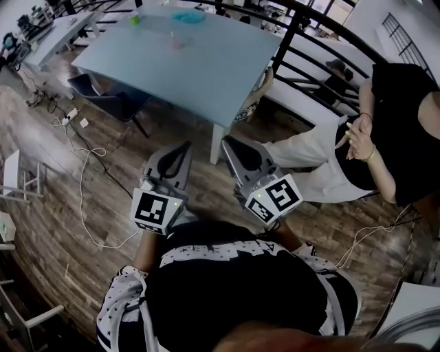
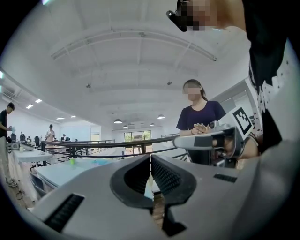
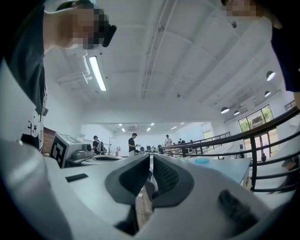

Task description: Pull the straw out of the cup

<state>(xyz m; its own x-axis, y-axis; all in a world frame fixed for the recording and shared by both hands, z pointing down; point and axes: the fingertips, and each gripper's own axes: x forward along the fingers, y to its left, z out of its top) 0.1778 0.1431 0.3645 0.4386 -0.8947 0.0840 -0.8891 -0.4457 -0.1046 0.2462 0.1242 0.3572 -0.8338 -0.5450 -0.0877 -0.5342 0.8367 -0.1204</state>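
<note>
You hold two tools low, close to your black shirt (image 1: 234,289). The left hand-held gripper (image 1: 185,146) is closed, its two jaws pressed tip to tip with nothing in them. The right hand-held gripper (image 1: 227,140) is closed and empty too. Its own view shows the same (image 3: 151,157), and so does the left one's (image 2: 150,158). Each has one marker cube, with black and white squares and no words on it: one on the left (image 1: 155,210), one on the right (image 1: 274,198).

Both point at the desk (image 1: 206,75), but are well short of its near edge, over the wooden floor (image 1: 103,172). A white cable (image 1: 82,185) lies on the floor to the left of the desk. One person (image 1: 385,130) sits by the desk's right side.

Three small things are on the desk's far half: a pink cup (image 1: 177,42), a blue round thing (image 1: 189,16) and a green thing (image 1: 135,19). The cup is too small to show the straw or what is in it.
</note>
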